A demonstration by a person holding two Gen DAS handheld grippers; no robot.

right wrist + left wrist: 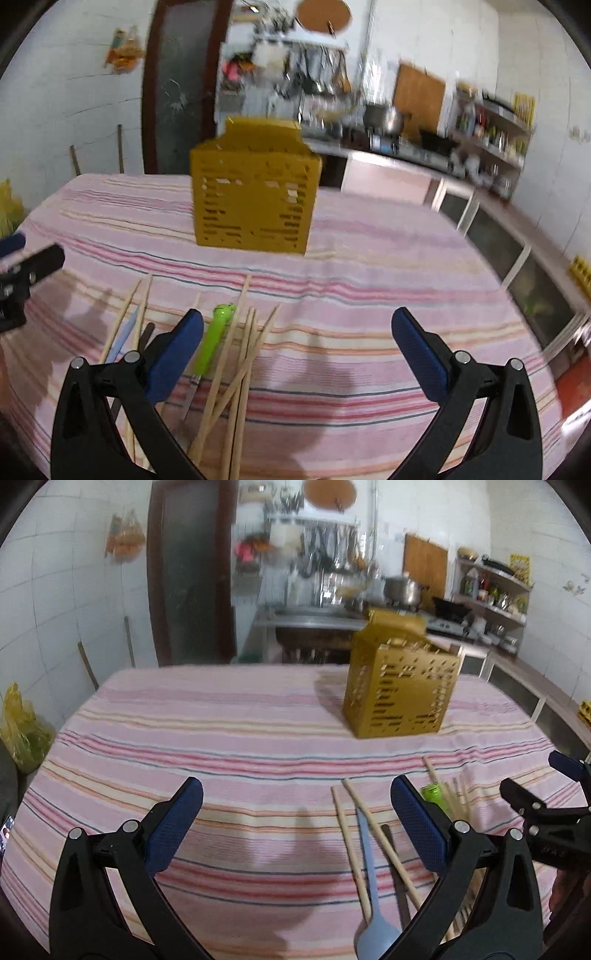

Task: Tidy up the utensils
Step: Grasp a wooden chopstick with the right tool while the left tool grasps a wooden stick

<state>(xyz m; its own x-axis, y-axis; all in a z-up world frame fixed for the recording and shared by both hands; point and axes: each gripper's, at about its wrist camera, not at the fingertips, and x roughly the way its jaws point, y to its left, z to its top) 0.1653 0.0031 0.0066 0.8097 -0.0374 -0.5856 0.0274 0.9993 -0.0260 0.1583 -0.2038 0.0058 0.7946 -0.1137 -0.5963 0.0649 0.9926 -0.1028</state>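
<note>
1. Left gripper [295,830]: jaws wide open, nothing held, hovering over bare striped pink cloth on the desk [221,738]. The utensil pile lies toward its right jaw, not between the jaws.
2. Pale blue plastic spoon [369,878]: lies flat among the sticks, bowl toward the camera. Likely light and slick; take it mid-handle, across the narrow width.
3. Thin wooden chopsticks [236,369]: loose crossed heap on the cloth, near the right gripper's left jaw. Stiff and very light, and they will probably roll or pivot if pinched at an end. Grab near the middle, one or a parallel pair.
4. Green-handled small tool, possibly a knife or peeler [216,339]: lies in the heap. The handle is the thickest part and the safest hold; blade end unclear.
5. Right gripper [297,354]: jaws wide open, empty, over bare cloth right of the heap.
6. Yellow perforated plastic utensil holder [255,199]: upright, farther back on the desk, well apart from the pile. Looks light, could tip if knocked.
</note>
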